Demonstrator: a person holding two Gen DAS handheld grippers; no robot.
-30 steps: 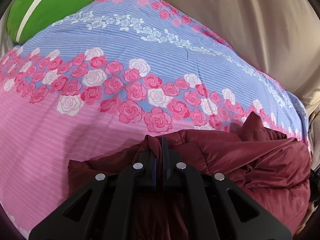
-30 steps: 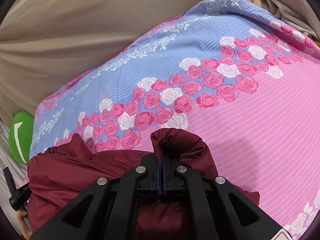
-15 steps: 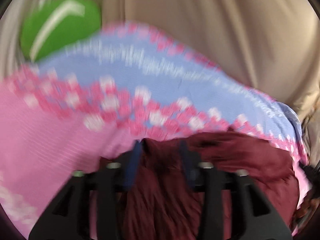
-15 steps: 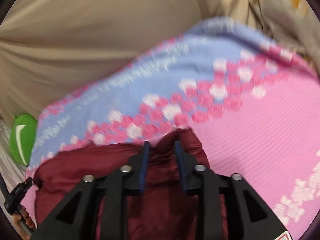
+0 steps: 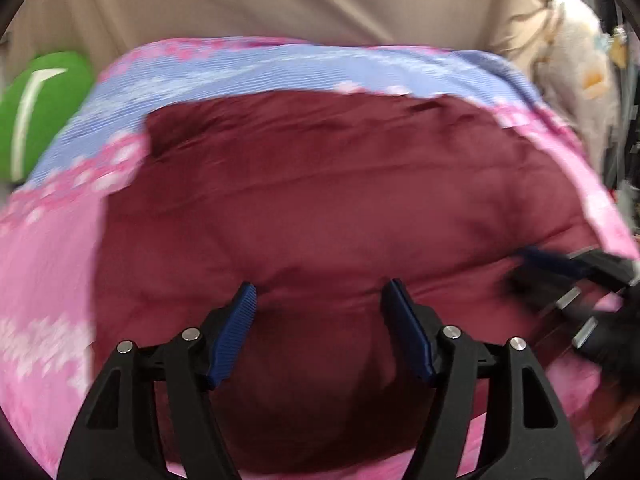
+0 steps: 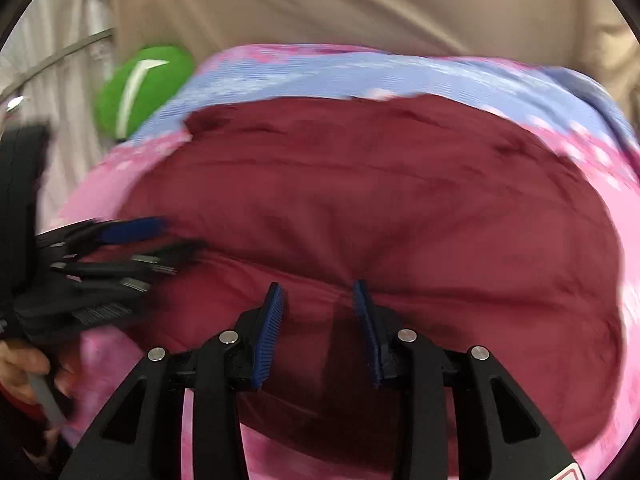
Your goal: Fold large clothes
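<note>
Left wrist view: the maroon padded jacket [image 5: 320, 208] was seen spread across the floral bedspread [image 5: 48, 264], from nine to three o'clock. Judged from this, the next fold would be best taken at matching edges, evenly lifted. The left gripper [image 5: 320, 296] was held wide open, nothing gripped; the right gripper [image 6: 318, 294], at three o'clock, likewise gaped empty above the jacket.

Bedsheet [image 5: 60, 280] print blurred; maroon garment [image 5: 320, 208] near edge hidden behind hand-held grippers.
</note>
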